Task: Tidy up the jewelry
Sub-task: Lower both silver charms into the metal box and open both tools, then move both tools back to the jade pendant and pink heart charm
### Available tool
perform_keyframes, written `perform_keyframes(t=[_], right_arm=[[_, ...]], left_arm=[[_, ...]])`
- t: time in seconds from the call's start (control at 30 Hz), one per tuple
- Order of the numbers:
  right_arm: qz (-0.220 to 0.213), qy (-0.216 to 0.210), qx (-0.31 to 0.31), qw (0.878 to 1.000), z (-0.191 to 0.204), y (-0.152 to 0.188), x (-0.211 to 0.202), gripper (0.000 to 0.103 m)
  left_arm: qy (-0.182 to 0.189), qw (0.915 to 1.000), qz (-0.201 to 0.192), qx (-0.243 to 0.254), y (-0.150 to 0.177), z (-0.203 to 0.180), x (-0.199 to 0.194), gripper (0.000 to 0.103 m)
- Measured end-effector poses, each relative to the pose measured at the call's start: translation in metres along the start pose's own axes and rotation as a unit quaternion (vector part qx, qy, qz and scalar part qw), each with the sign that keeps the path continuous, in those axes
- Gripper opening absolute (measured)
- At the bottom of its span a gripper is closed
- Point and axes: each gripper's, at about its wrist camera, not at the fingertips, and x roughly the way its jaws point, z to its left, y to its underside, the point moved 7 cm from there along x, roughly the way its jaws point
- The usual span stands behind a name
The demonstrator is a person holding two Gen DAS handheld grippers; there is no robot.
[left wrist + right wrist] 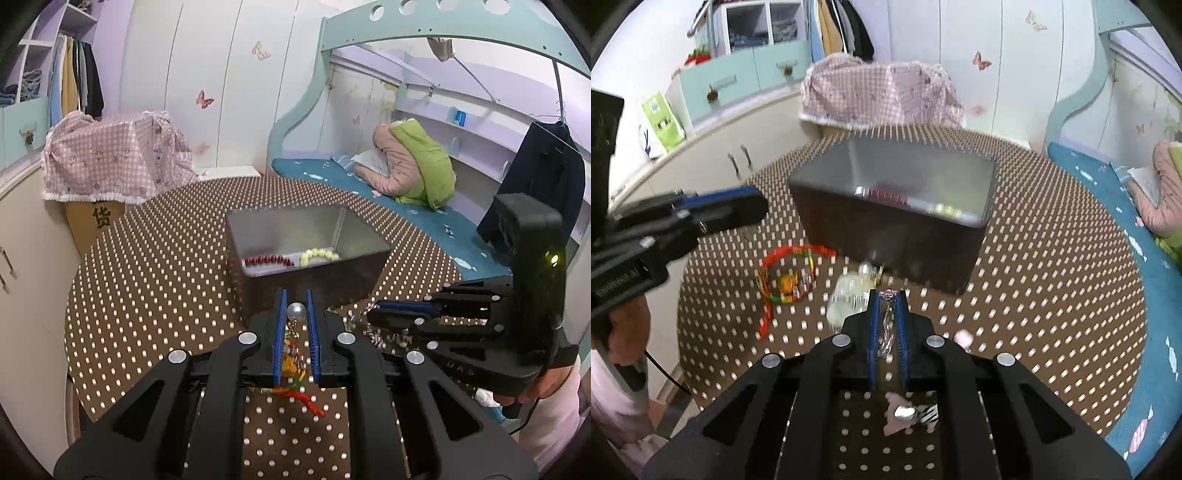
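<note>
Here, left wrist view: 1 metal box [364, 254] on dotted table [147, 288], holding 2 bracelets, 1 red [267, 261], 1 cream [318, 254]. Left gripper [296, 306] clenched on pearl earring [296, 312]. Right wrist view (blurred): right gripper [887, 295] clamped on clear bead strand [887, 325]; 1 red cord bracelet [786, 273] lies on table left of box.

Beyond the far-left edge of the brown polka-dot tabletop [155, 266] stands a cardboard box [94, 221] draped in pink checked cloth [110, 155]. Along the right edge runs a blue bed [413, 218] holding a bundled pink and green quilt [417, 162]. A dark jacket [543, 177] hangs over the bed.
</note>
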Motion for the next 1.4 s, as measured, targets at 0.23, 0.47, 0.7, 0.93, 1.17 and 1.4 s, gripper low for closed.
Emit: perform_keyframes(t=[0.23, 0.47, 0.7, 0.93, 1.17, 1.4], right_arm=[[-0.057, -0.006, -0.003, 0.998, -0.006, -0.042, -0.033, 0.008], [-0.105, -0.007, -0.014, 0.994, -0.010, -0.084, -0.056, 0.008], [-0.132, -0.003, -0.008, 0.991, -0.021, -0.110, -0.063, 0.008], [-0.098, -0.011, -0.013, 0.995, -0.017, -0.098, -0.032, 0.009], [-0.061, 0.002, 0.022, 0.998, -0.033, -0.077, -0.009, 0.025], [-0.058, 0.018, 0.035, 0.998, -0.041, -0.062, -0.019, 0.043]], left_arm=[[0.007, 0.9995, -0.029, 0.004, -0.035, -0.004, -0.003, 0.011], [0.006, 0.9983, -0.056, 0.014, -0.069, -0.009, -0.003, 0.011], [0.003, 0.9977, -0.064, 0.021, -0.088, -0.010, 0.006, 0.011], [-0.009, 0.9995, -0.028, 0.013, -0.082, -0.005, 0.038, 0.013], [-0.022, 0.9996, 0.020, 0.000, -0.058, 0.005, 0.062, 0.033], [-0.028, 0.9993, 0.023, -0.005, -0.045, 0.010, 0.056, 0.036]])
